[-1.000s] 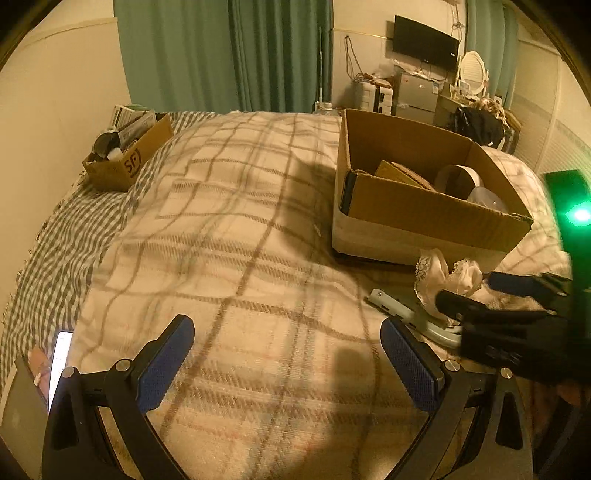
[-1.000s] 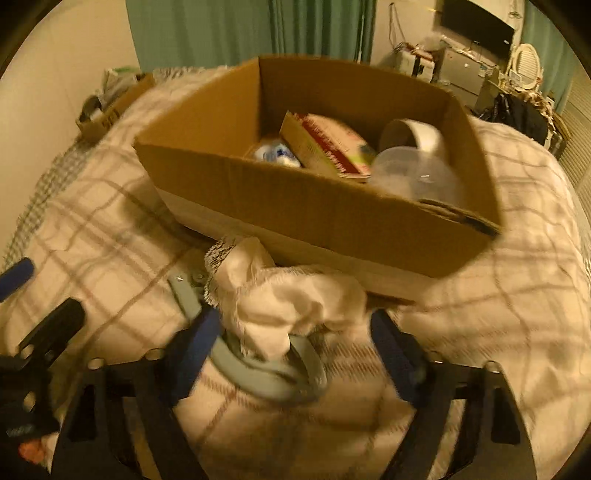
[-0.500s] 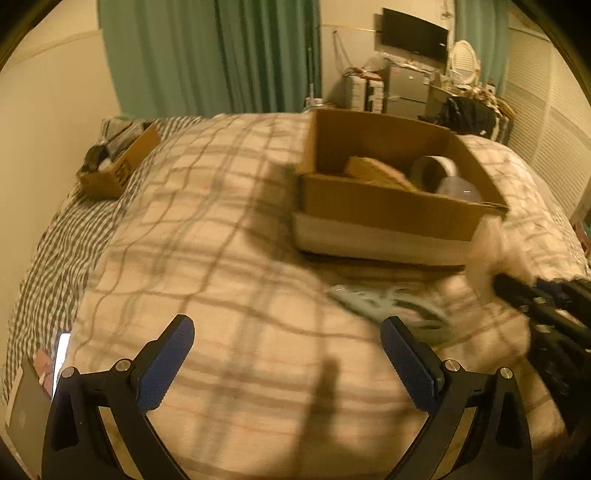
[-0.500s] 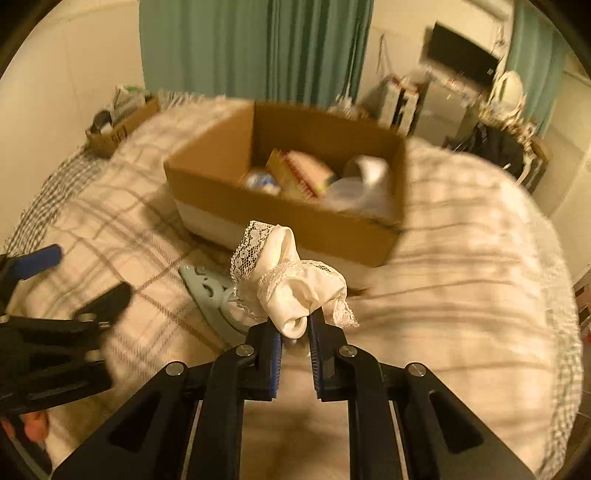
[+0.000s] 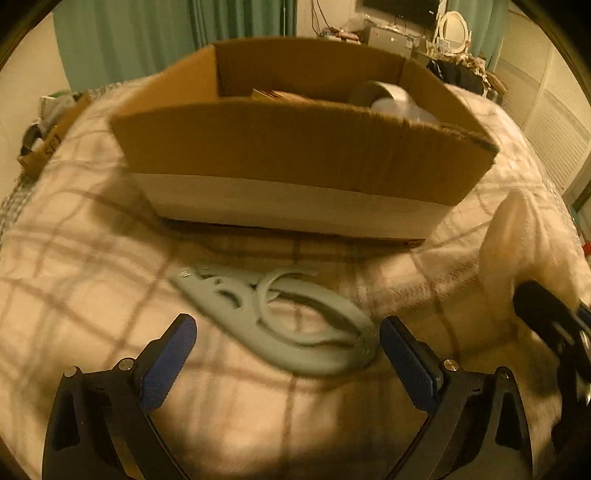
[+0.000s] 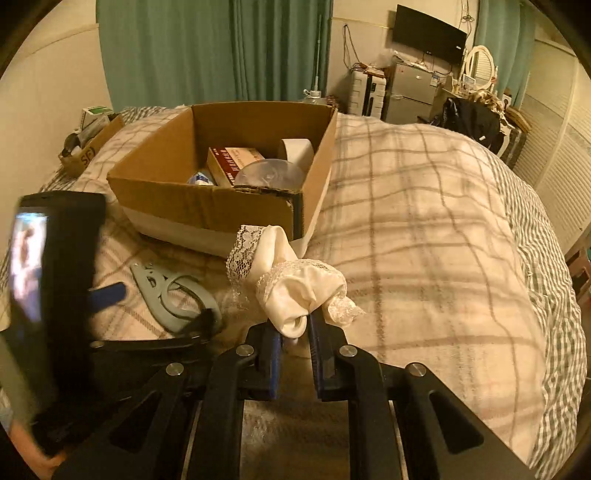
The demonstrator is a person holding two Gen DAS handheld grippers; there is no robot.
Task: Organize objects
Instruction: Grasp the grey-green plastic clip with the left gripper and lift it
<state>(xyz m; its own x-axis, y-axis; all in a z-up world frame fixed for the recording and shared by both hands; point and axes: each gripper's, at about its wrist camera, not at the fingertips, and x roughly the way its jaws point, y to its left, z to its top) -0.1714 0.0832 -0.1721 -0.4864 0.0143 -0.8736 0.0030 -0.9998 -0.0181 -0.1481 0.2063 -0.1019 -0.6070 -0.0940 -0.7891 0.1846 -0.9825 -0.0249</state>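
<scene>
**Lace cloth pinched in the right gripper, left gripper spread over the hanger**

Plaid bedding [image 6: 424,229] covers the bed, with green curtains [image 6: 207,51] behind it and a wall television [image 6: 428,35] beyond the far end. Ahead of both tools sits an open cardboard box [image 6: 207,206] holding a book [image 6: 231,162], a roll of tape [image 6: 297,149] and a clear lid [image 6: 269,173].

The right gripper [image 6: 293,345] points forward and slightly down over the blanket, its two fingers drawn close together and clamped on a cream lace-edged cloth [image 6: 295,284]. The cloth bunches up just past the fingertips and hangs free of the bedding, in front of the box's near right corner.

To the right gripper's left, the left gripper [image 5: 288,354] is held low over the blanket, level and facing the box's long side. Its blue pads [image 5: 168,360] stand wide apart, holding nothing. Between and just ahead of them a grey-blue plastic hanger [image 5: 295,325] lies flat on the blanket, its rounded end nearest the right-hand pad. From the left wrist view, the cloth [image 5: 517,251] shows blurred at the far right, above the other tool's dark fingers.

A smaller cardboard box [image 6: 86,147] sits well off to the left, near the wall.
</scene>
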